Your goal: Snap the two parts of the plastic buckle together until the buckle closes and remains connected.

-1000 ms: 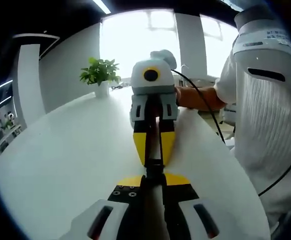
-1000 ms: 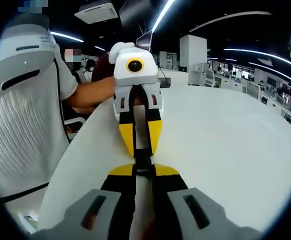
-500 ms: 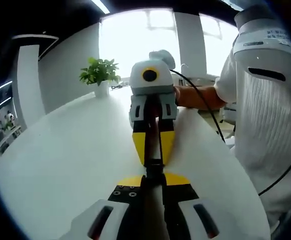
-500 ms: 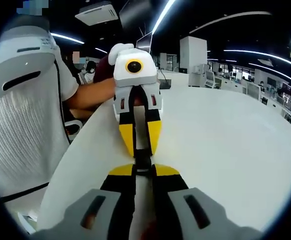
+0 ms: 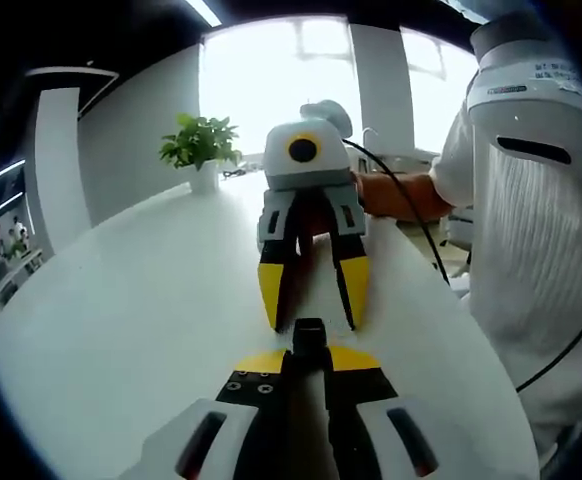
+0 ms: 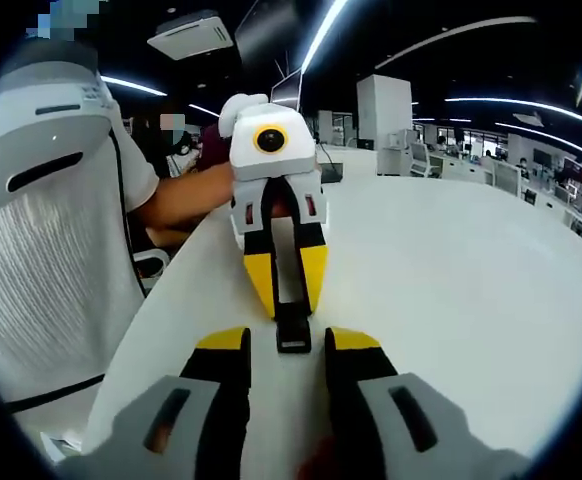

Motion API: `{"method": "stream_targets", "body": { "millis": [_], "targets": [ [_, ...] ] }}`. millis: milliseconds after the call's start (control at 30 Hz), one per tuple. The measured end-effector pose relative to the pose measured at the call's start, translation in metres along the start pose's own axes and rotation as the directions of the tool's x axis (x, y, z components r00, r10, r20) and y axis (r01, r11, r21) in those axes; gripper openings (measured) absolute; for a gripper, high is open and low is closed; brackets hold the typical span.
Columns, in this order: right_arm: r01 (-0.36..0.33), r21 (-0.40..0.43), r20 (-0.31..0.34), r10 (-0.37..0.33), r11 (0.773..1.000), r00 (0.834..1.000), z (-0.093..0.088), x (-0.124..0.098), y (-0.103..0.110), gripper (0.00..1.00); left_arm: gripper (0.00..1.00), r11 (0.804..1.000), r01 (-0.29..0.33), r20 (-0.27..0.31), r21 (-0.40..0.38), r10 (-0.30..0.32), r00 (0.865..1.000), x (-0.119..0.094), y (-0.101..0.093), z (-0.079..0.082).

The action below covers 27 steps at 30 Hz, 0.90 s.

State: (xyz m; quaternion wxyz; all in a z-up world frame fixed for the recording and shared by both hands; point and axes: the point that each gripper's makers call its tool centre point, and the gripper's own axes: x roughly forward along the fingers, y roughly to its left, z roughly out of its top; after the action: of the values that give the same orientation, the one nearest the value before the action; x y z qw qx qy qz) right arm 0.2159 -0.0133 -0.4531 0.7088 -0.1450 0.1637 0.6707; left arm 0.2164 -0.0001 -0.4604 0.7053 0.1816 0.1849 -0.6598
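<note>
A: Left gripper view first. The left gripper (image 5: pixel 308 362) comes up from the bottom, yellow-tipped jaws drawn together and clamped on the black buckle (image 5: pixel 309 338), whose end pokes out just past the tips.

B: And straight ahead of it?

A: The right gripper (image 5: pixel 312 322), nose to nose with it. Its jaws stand apart, one tip on either side of the buckle's end, and neither looks to be pressing on it. Off to the far left beyond it, a potted plant (image 5: pixel 200 150) sits on the white table (image 5: pixel 131 330). To the right, a person's forearm (image 5: pixel 396 195) reaches in behind the right gripper, with a white sleeve beside it.

B: Over to the right gripper view.

A: On the left, the person's white clothing (image 6: pixel 56 250), with an arm running to the back of the left gripper (image 6: pixel 288 312). That one faces us in the middle, jaws closed on the buckle (image 6: pixel 292 328), which sticks out from its tips toward the camera.

B: The near one?

A: The right gripper (image 6: pixel 288 345) rises from the bottom with its jaws spread wide, a clear gap each side of the buckle. The buckle's free end lies between its tips, touching neither. Whether the two halves are locked, I can't make out. To the right, bare white table (image 6: pixel 471 290).
</note>
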Motion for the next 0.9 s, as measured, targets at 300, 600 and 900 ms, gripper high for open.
{"method": "stream_targets", "body": {
  "millis": [300, 600, 900],
  "targets": [
    [0.005, 0.000, -0.011, -0.005, 1.000, 1.000, 0.001, 0.000, 0.000, 0.28, 0.12, 1.000, 0.003, 0.000, 0.009, -0.003, 1.000, -0.001, 0.000, 0.000],
    [0.042, 0.004, -0.017, -0.042, 0.999, 0.999, 0.003, -0.004, -0.004, 0.28, 0.12, 1.000, -0.007, -0.016, 0.010, 0.008, 1.000, -0.002, 0.004, -0.001],
    [0.094, 0.024, -0.002, -0.094, 0.995, 0.996, 0.004, -0.012, -0.010, 0.27, 0.12, 1.000, -0.003, -0.018, 0.016, 0.003, 1.000, -0.001, 0.005, -0.001]
  ]
}}
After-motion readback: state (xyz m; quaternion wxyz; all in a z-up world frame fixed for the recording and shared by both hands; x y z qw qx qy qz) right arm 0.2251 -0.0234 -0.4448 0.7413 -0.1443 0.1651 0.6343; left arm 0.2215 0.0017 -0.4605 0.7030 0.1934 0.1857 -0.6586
